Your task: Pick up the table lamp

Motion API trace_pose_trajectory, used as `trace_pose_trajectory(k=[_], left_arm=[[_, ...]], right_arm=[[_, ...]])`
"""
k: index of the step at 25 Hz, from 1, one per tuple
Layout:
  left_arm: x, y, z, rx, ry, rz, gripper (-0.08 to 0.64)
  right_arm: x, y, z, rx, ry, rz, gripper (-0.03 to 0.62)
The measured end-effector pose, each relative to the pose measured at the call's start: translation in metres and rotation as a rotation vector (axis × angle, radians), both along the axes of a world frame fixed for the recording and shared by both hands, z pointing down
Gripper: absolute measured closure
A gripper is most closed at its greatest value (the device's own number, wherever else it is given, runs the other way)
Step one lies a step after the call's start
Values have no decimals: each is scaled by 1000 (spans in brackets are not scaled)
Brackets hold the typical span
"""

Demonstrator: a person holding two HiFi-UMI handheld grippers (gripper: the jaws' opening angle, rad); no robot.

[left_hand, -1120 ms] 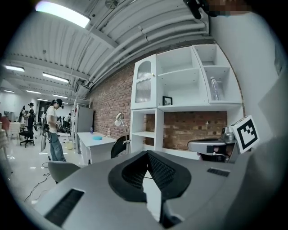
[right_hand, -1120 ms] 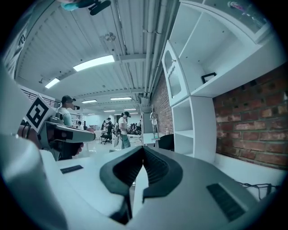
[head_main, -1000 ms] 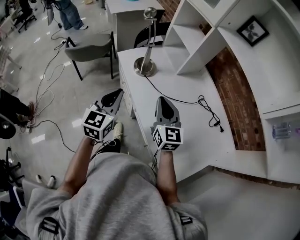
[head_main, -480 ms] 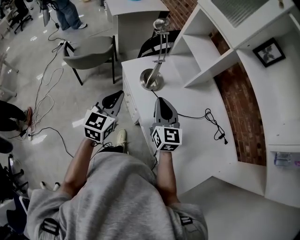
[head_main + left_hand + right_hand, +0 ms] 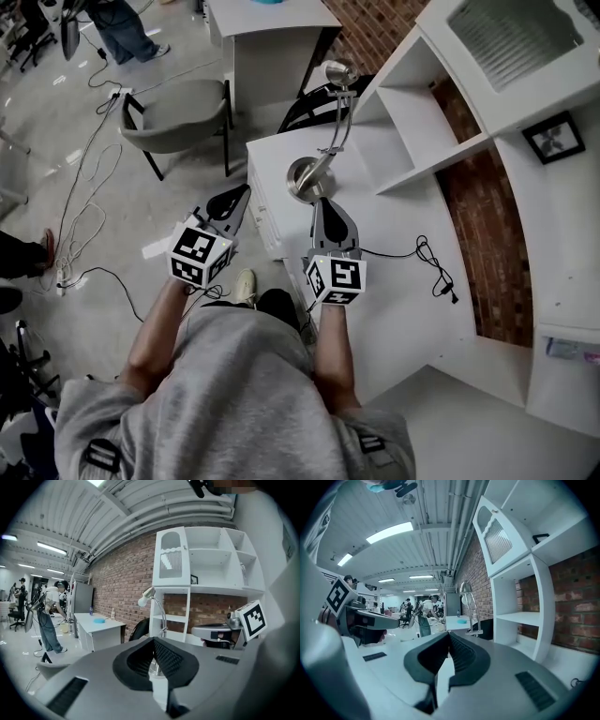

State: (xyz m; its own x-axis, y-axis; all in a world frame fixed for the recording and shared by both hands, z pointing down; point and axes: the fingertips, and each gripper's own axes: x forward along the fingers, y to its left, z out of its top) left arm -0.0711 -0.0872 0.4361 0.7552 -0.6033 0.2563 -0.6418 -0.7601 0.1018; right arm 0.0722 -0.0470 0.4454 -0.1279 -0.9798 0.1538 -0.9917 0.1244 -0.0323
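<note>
With the left tool (image 5: pixel 240 192) and right tool (image 5: pixel 324 201) both empty, jaws pressed together, the main risk seemed a blunt nudge toppling the tall, thin-necked table lamp (image 5: pixel 307 178), which stood upright near the far left corner of the white desk (image 5: pixel 394 291), just beyond the right tool. A lesser risk was its loose black cord (image 5: pixel 429 267) snagging on a lift. Around them, the brick-walled workroom held a white shelf unit (image 5: pixel 412 112) on the desk and a grey chair (image 5: pixel 178 101) on the floor.
</note>
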Motion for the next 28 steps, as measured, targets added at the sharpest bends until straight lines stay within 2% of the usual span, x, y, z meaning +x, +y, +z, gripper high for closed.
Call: trace_pose_trajectory(k=[9,19,28], left_arm=[[-1,-34,9,-26,0,-6,557],[27,-59,21,-51,-5,4,557],[38,-80,32,-76,-30,-24,557]], right_arm=[[16,-35,2,-1,37,17,569],[36,-66,21,-20,29,14,569],[45,-90,40,-42,63,-42,568]])
